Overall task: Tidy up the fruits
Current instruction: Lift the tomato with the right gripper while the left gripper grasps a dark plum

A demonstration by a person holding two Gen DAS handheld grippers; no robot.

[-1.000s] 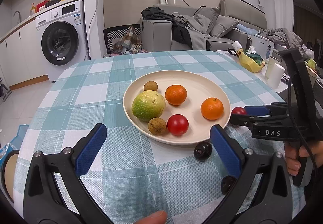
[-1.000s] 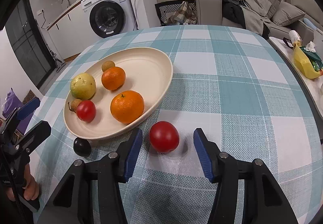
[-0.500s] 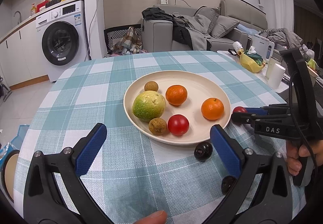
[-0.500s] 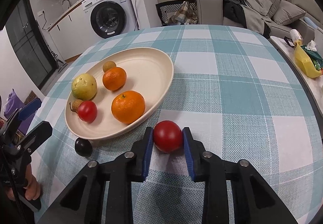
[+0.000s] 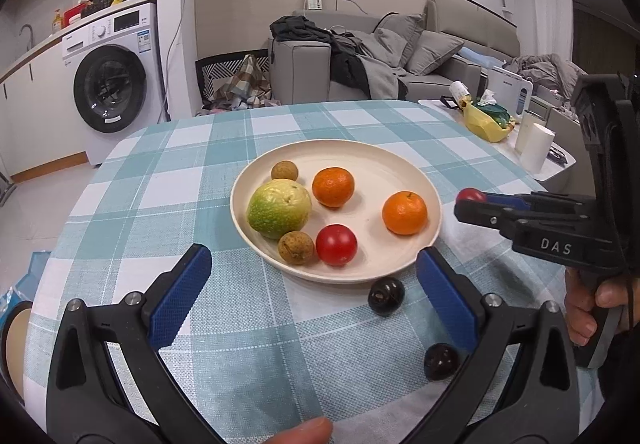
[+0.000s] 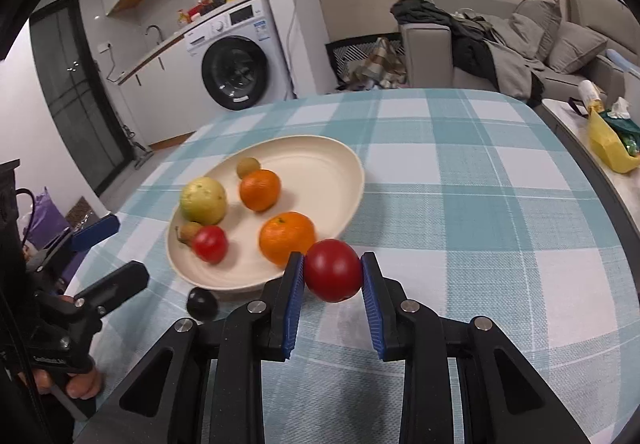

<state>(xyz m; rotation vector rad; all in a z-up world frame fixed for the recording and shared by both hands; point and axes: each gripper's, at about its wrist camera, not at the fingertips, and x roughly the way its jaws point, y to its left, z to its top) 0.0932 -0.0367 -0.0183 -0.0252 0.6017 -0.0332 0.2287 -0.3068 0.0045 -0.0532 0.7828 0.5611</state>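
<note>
Left of frame in the right wrist view: left claw [image 6: 106, 250], spread wide and empty, low at the left edge, well apart from the held fruit. Centre left: cream plate [image 6: 320, 164] holding a green guava [image 6: 203, 200], two oranges and a red tomato on the checked counter [image 6: 500, 212]. Just right of the plate's near rim: second red tomato [image 6: 333, 276], pinched between the pads of the right claw [image 6: 332, 278], pressed in on both sides. Plate lying up and to the left of that claw, so probably a short carry over the rim; roundish fruit, no long axis to mind.

Left wrist view: two dark round fruits [image 5: 386, 295] loose on the cloth below the plate, one hidden from the other camera; the pinched tomato only a red sliver at right; whether lifted clear, unclear in either view
</note>
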